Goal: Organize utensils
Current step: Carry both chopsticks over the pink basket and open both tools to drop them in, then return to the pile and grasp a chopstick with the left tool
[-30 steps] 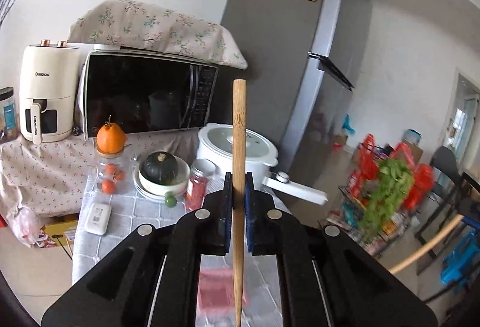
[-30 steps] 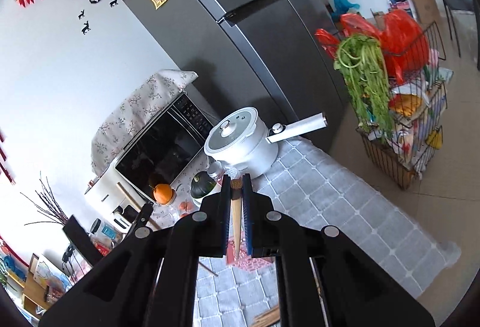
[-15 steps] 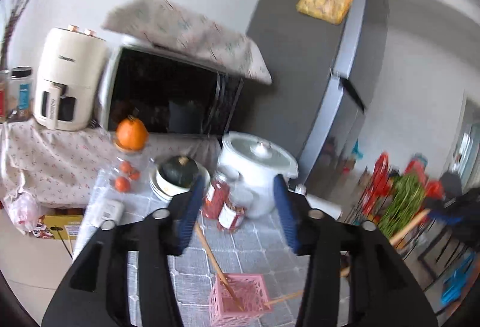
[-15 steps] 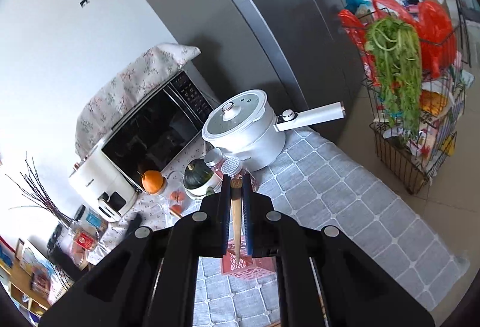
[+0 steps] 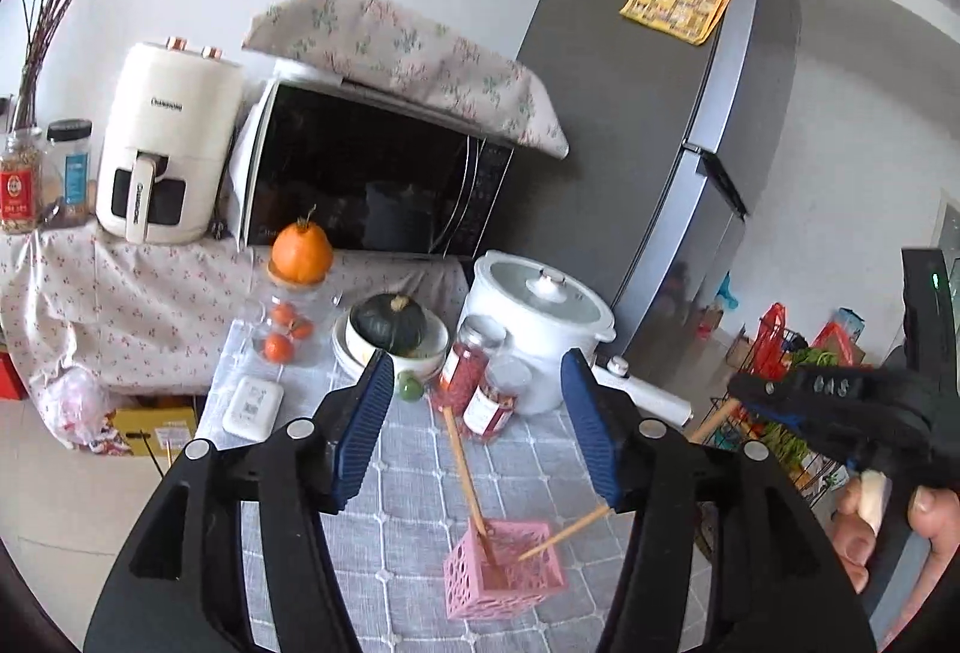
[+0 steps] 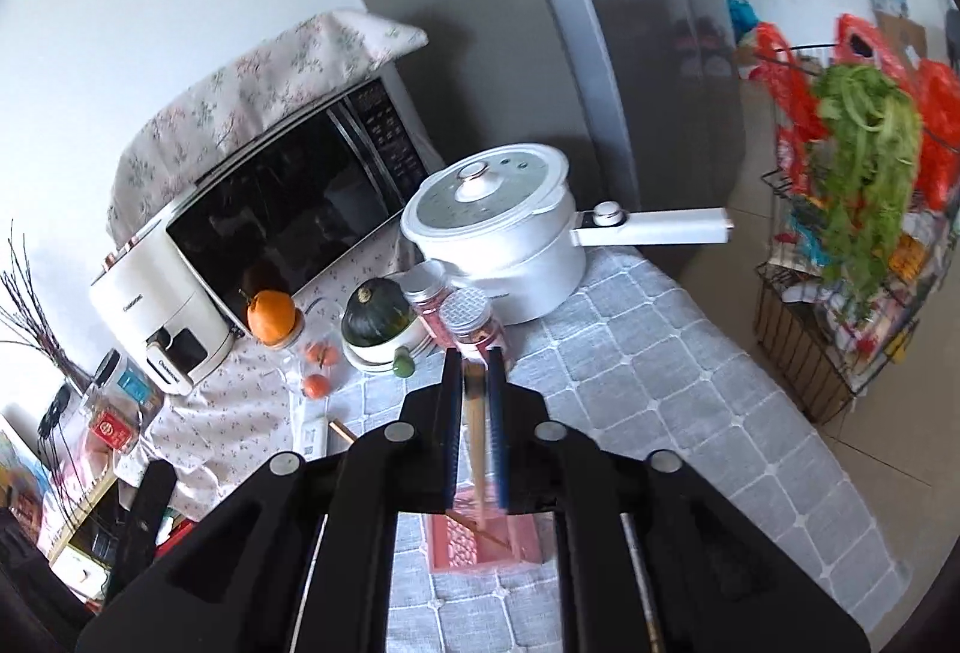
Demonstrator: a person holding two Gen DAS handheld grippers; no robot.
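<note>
White pot (image 5: 536,321), microwave (image 5: 366,185), air fryer (image 5: 165,143), squash (image 5: 388,321) on counter.

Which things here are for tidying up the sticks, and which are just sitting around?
For the job: the pink basket; the chopstick already standing in it; the second chopstick held by the right tool; the open left tool.

Just sitting around: white pot, microwave, orange, squash.

Two chopsticks (image 5: 467,473) in basket (image 5: 504,575) on table (image 5: 408,509), jars (image 5: 474,383) and pot (image 5: 534,317) behind.
</note>
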